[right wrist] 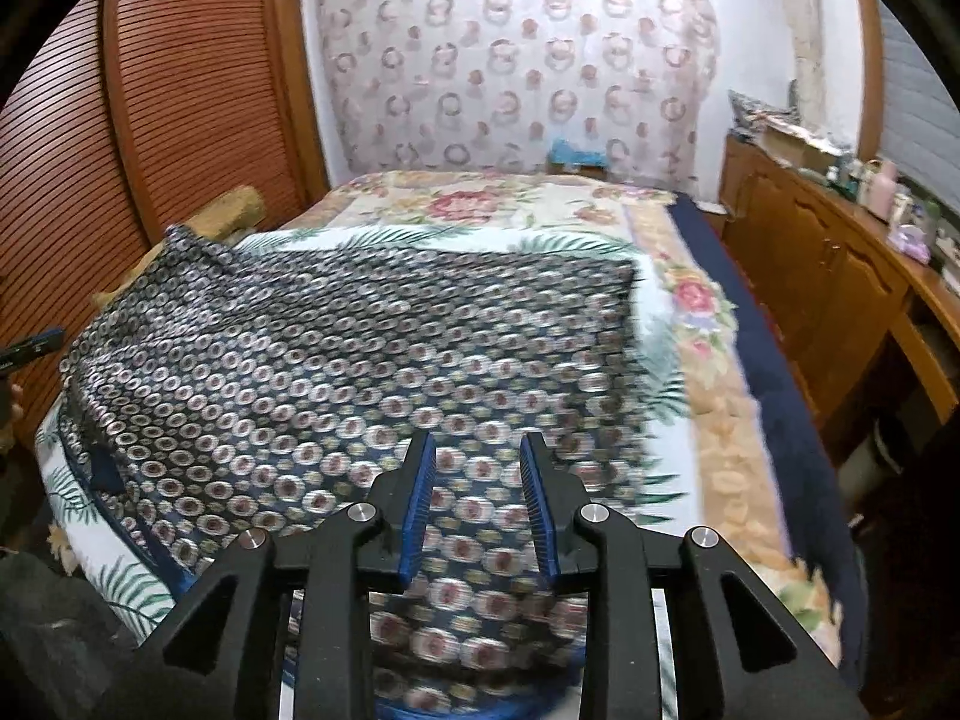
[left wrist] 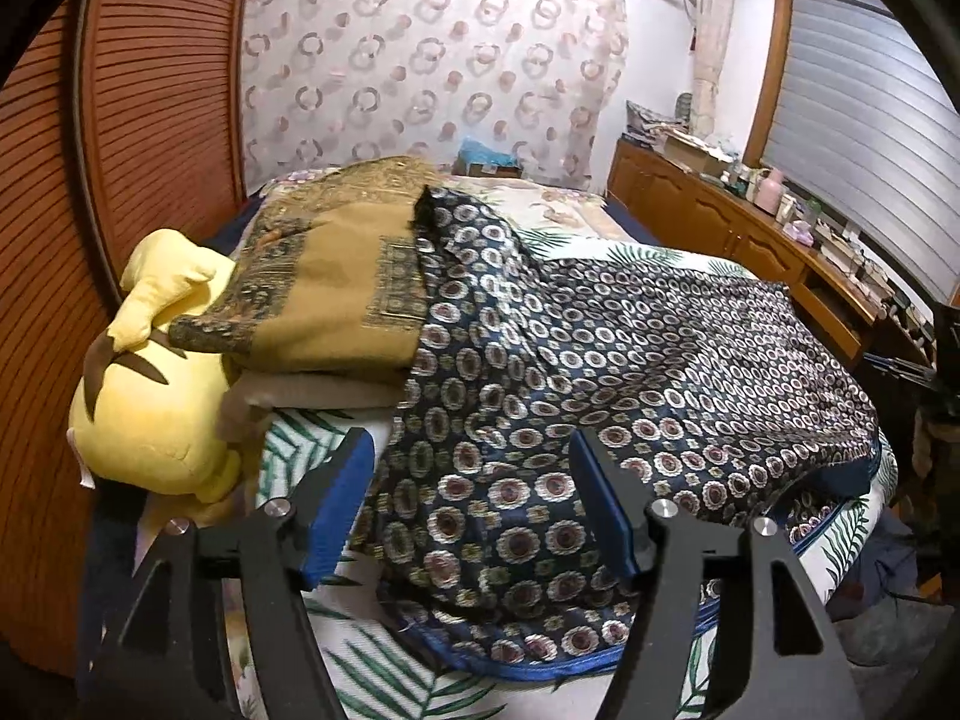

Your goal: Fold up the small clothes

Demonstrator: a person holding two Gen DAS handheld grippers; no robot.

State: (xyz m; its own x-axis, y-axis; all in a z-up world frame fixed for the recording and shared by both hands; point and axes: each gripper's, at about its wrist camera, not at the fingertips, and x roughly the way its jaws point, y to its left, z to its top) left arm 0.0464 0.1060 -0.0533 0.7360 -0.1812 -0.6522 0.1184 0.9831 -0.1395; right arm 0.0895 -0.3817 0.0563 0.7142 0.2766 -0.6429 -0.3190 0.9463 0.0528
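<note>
- The dark patterned cloth (left wrist: 630, 372), navy with rings of white and maroon and a blue hem, lies spread over the near half of the bed (right wrist: 708, 420), rumpled into ridges, one corner riding up onto the stack at the left.
- The left gripper (left wrist: 471, 480) hangs just above the cloth's near edge with its blue-padded fingers (left wrist: 342, 498) set wide apart; the fabric shows in the gap but neither pad presses on it.
- The right gripper (right wrist: 477, 492) is over the cloth's near right part, fingers (right wrist: 417, 516) parted by a narrower gap, nothing clamped; that view is blurred.
- Just left of the cloth sits a folded mustard-brown blanket (left wrist: 336, 276) with dark patterned borders, stacked on a pale grey folded layer; the cloth's raised corner overlaps it.
- A yellow plush toy (left wrist: 150, 396) with brown markings is wedged at the bed's left edge, partly under that stack.
- Under the cloth lies a white sheet with green palm leaves (left wrist: 384, 678); beyond it, a floral bedspread (right wrist: 480, 204).
- A slatted wooden wardrobe door (left wrist: 120, 120) closes off the left side.
- A low wooden cabinet (right wrist: 828, 276) cluttered with bottles and boxes runs along the right, under a shuttered window.
- A ring-patterned curtain (left wrist: 432, 60) hangs behind the bed.
</note>
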